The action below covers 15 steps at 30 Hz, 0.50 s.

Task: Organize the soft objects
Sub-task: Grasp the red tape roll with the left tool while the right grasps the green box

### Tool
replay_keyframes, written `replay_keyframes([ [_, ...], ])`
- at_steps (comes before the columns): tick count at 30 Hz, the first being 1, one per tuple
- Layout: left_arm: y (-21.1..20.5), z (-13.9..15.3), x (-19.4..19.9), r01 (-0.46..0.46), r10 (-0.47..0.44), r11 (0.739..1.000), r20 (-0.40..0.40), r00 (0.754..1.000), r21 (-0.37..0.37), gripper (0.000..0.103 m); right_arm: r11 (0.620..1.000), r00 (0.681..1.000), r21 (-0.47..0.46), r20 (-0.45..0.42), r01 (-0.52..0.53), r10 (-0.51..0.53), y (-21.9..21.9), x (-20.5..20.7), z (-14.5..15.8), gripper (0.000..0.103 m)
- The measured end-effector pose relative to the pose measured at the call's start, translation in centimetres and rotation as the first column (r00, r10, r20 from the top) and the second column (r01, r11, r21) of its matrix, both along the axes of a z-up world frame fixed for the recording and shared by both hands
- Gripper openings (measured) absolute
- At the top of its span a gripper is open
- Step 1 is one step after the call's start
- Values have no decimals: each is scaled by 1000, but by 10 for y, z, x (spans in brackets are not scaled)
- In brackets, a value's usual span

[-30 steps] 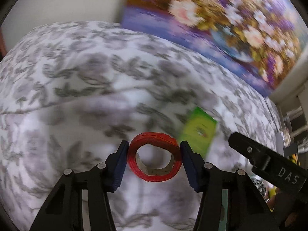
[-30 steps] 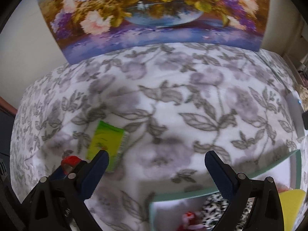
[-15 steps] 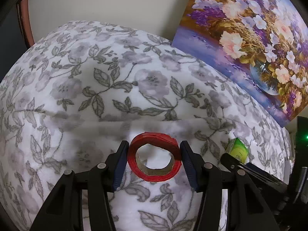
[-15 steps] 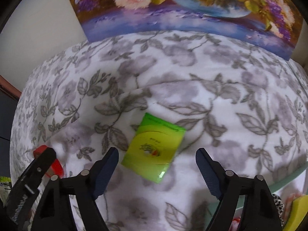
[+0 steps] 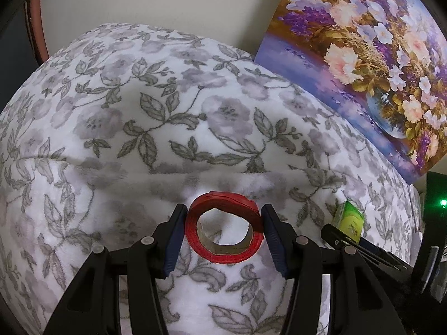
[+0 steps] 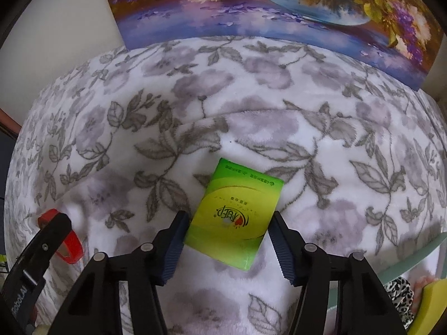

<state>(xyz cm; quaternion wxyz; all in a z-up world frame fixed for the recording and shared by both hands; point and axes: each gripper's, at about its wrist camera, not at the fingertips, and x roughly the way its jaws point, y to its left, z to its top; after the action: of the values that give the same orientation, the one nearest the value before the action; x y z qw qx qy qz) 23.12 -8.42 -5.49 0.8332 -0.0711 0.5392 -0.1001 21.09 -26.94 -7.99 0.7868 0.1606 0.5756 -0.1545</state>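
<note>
My left gripper (image 5: 223, 233) is shut on a red roll of tape (image 5: 225, 231), its blue pads touching both sides of the ring, low over the floral blanket (image 5: 156, 117). The roll also shows in the right wrist view (image 6: 67, 241), behind the left gripper's finger. A green tissue pack (image 6: 236, 213) lies flat on the blanket. My right gripper (image 6: 229, 241) is open, its fingers on either side of the pack's near half; whether they touch it I cannot tell. The pack also shows in the left wrist view (image 5: 349, 220), at the right.
A flower painting (image 6: 279, 8) leans against the wall behind the blanket. A pale green tray (image 6: 413, 256) at the lower right holds a leopard-print cloth (image 6: 399, 297) and a yellow sponge (image 6: 434, 301). A dark device with a green light (image 5: 442, 202) stands at the right.
My right gripper has moved left and down to the green pack, and its fingers now straddle it. My left gripper has swung left with the red tape held throughout.
</note>
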Motion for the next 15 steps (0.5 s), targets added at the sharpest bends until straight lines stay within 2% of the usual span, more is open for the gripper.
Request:
replay_keyframes([
  [6, -1, 22, -10, 19, -19, 1000, 30, 999, 11, 56, 1000, 999, 16, 41, 7, -8, -3, -23, 22, 60],
  [12, -6, 60, -35, 73, -77, 996, 86, 993, 44, 56, 1000, 995, 20, 96, 19, -21, 0, -63, 63, 57],
  [15, -8, 78, -50, 94, -99, 994, 102, 990, 48, 56, 1000, 993, -13, 120, 20, -18, 8, -83, 86, 54],
])
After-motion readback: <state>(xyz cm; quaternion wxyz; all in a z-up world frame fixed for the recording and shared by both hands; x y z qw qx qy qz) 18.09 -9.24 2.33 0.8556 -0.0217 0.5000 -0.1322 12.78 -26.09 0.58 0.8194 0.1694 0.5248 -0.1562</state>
